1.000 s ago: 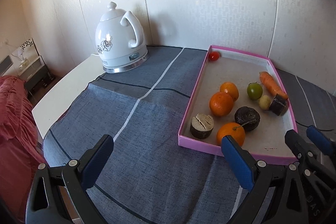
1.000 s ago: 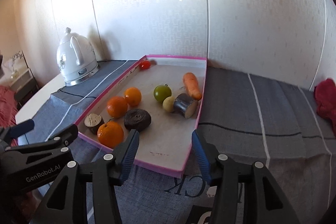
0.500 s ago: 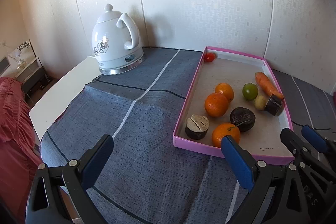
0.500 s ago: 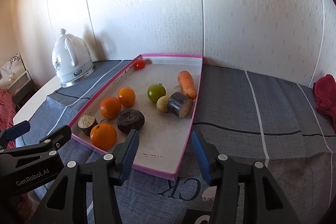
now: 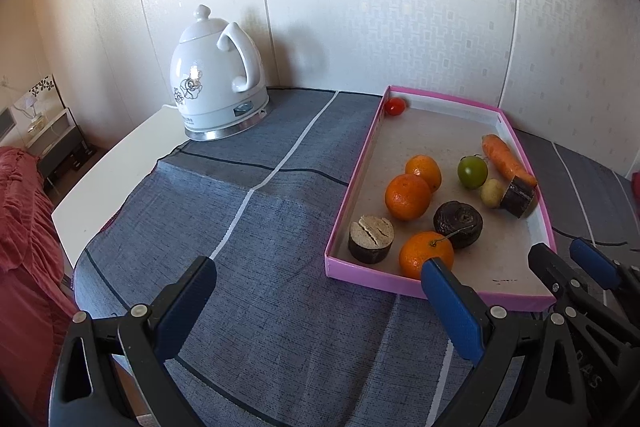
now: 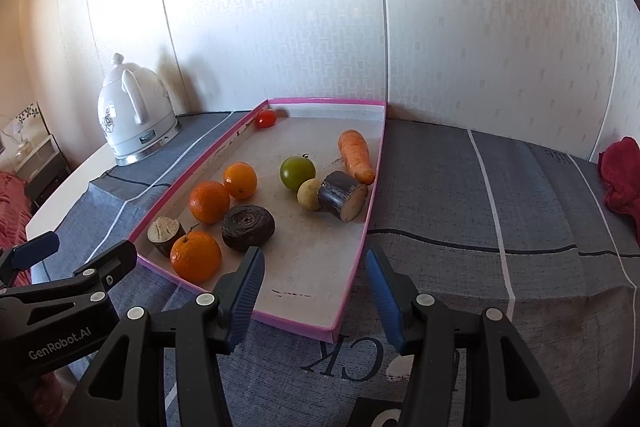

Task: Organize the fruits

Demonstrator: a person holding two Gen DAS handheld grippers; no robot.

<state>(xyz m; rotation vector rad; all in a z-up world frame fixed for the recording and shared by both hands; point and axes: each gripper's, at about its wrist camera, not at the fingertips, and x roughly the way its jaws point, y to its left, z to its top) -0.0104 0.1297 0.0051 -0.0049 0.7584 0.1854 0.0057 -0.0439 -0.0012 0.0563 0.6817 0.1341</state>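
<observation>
Pink tray (image 6: 362, 227) holds fruit — both tools (image 5: 316, 277) (image 6: 314, 277) gape, empty.

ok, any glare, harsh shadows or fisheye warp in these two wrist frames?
Left wrist: specular glint on the kettle, its shadow soft on the wall to the right; wallpaper seams bow outward, corners vignetted black. Right wrist: sunlight washes out the upper-left wall, tray edges curve, fruit sharp, no blur.
</observation>
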